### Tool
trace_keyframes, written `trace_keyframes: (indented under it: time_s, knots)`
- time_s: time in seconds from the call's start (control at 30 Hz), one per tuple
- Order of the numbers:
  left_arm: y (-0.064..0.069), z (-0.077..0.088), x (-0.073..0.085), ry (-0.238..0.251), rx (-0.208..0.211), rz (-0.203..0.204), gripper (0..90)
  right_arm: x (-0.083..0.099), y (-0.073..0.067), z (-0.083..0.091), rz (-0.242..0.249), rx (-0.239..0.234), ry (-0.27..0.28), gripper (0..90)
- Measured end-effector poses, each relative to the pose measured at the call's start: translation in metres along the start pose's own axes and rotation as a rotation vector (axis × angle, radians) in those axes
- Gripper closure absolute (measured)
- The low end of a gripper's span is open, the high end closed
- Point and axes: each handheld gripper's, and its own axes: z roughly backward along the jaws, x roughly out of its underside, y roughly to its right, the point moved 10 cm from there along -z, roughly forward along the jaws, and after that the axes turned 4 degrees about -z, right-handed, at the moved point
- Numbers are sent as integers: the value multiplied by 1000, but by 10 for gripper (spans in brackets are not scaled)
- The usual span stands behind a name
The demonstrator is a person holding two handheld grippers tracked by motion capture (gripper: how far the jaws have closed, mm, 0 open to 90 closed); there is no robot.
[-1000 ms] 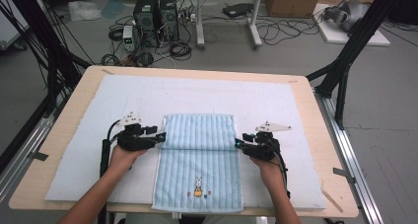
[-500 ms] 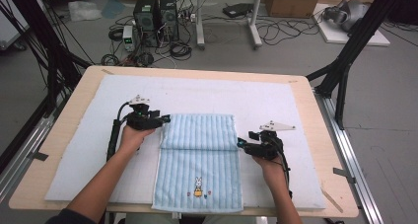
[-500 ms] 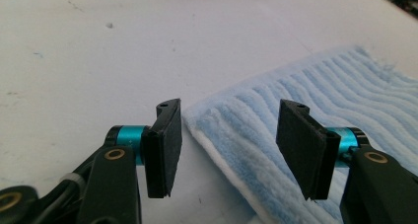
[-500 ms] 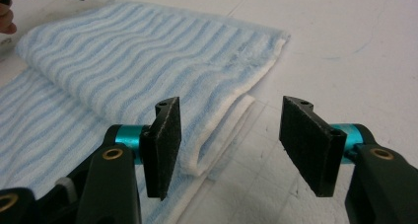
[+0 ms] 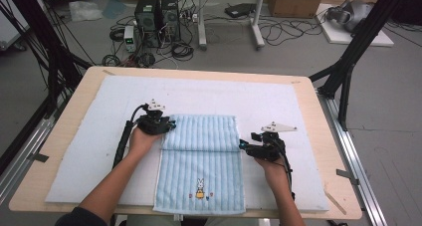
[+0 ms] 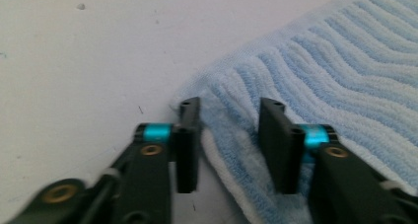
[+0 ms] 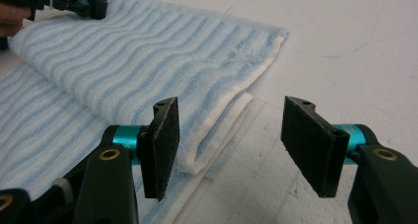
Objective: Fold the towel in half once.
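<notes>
A: Striped blue towel (image 5: 201, 161) lay flat near the middle of the white mat (image 5: 89, 136), far part folded back over itself, small rabbit motif (image 5: 200, 188) toward the near edge.

B: Left gripper (image 5: 169, 126)?

A: Sat at the far-left corner of the fold. In the left gripper view, that corner of the towel (image 6: 296, 76) lay between the black jaws, which had just been closing. Left pad off the cloth, on bare mat just beside the hem; right pad over the pile. Not clamped, as far as could be seen; a gap showed between the pads and the cloth.

B: And the right gripper (image 5: 244, 146)?

A: Rested just right of the towel's right edge, level with the fold line. In the right gripper view (image 7: 226, 135), jaws stood apart, having just been opening; folded white-hemmed edge of the towel (image 7: 148, 56) lay just beyond and between the pads, touched by neither. Grasped nothing.

B: Anything else close by?

A: Wooden table (image 5: 323, 131) under the mat. Beyond its far edge, computer towers (image 5: 159, 14) and loose cables (image 5: 278, 32) on the floor.
</notes>
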Motion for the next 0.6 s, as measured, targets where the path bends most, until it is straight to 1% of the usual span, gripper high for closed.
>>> trace_keyframes:
  time_s: [0.03,0.07,0.13,0.2,0.23,0.27,0.37,0.47,0.5,0.6]
  knots:
    - [1,0,0,-1,9,-14,747,0,0,0,1,3,-1,390]
    - [3,0,-1,2,20,-14,801,0,0,-1,1,5,-3,386]
    - [4,1,-1,2,21,-17,834,-1,2,-3,9,25,-5,377]
    - [4,1,-2,13,36,6,841,-5,1,-4,4,22,1,372]
    - [3,1,-2,15,40,16,842,-8,2,-5,13,28,3,371]
    - [3,2,-3,23,45,27,842,-11,2,-6,11,29,8,371]
    - [2,6,-8,57,61,56,842,-18,6,-11,15,37,2,367]
    - [1,9,-11,79,68,71,842,-24,11,-22,15,50,-16,364]
    - [1,10,-12,88,71,81,842,-26,12,-26,8,53,-26,364]
    - [1,12,-14,100,80,90,842,-33,15,-40,9,58,-52,364]
